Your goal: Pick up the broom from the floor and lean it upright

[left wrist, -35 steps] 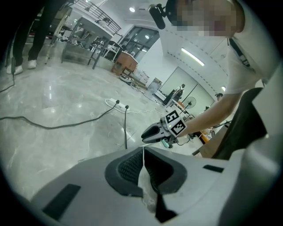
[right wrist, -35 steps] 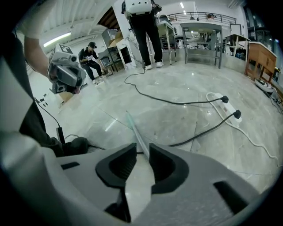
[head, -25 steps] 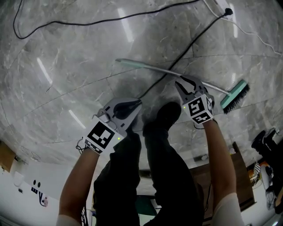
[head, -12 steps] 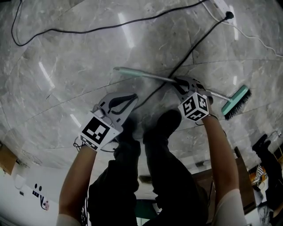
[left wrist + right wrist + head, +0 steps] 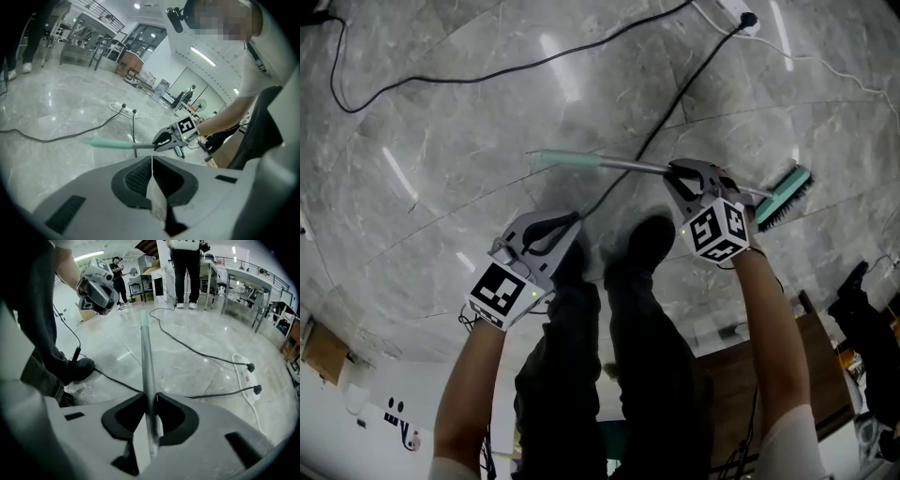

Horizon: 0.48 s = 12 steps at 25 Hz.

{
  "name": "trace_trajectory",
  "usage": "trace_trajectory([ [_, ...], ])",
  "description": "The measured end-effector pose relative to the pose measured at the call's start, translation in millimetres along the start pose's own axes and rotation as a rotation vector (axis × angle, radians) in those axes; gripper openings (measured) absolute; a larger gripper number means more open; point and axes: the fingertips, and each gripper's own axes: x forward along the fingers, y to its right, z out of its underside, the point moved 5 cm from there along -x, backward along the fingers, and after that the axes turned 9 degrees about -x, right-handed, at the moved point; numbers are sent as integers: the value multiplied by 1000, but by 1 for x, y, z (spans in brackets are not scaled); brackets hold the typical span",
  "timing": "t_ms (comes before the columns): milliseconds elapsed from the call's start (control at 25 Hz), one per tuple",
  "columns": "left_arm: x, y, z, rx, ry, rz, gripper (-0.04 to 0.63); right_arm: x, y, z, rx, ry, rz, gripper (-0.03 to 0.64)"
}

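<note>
Jaws just closing to clamp the shaft of the broom [image 5: 628, 166], the right gripper [image 5: 149, 404] seemed mid-pickup; swinging it upright would be next, the left gripper [image 5: 152, 161] pinched together, empty.

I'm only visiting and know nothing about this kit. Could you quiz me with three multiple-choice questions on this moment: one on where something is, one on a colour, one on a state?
1. Where is the broom's pole?
A) Between the jaws of the right hand-held gripper
B) Between the jaws of the left hand-held gripper
C) Propped on a chair

2. What colour is the brush head?
A) Red
B) Teal
C) Yellow

3. How do the left hand-held gripper's jaws stand?
A) Wide apart
B) Shut on a cup
C) Shut, with nothing between them

Answers:
1 A: the right gripper view shows the pole pinched between its jaws, which have just been closing on it.
2 B: the head view shows a teal head.
3 C: the left gripper view shows its pads meeting, empty.
</note>
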Motion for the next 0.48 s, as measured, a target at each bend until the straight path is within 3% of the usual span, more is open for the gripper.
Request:
trace_trajectory([
  [480, -72, 116, -78, 50, -37, 50, 11, -160, 23, -36, 161, -9, 201, 78],
])
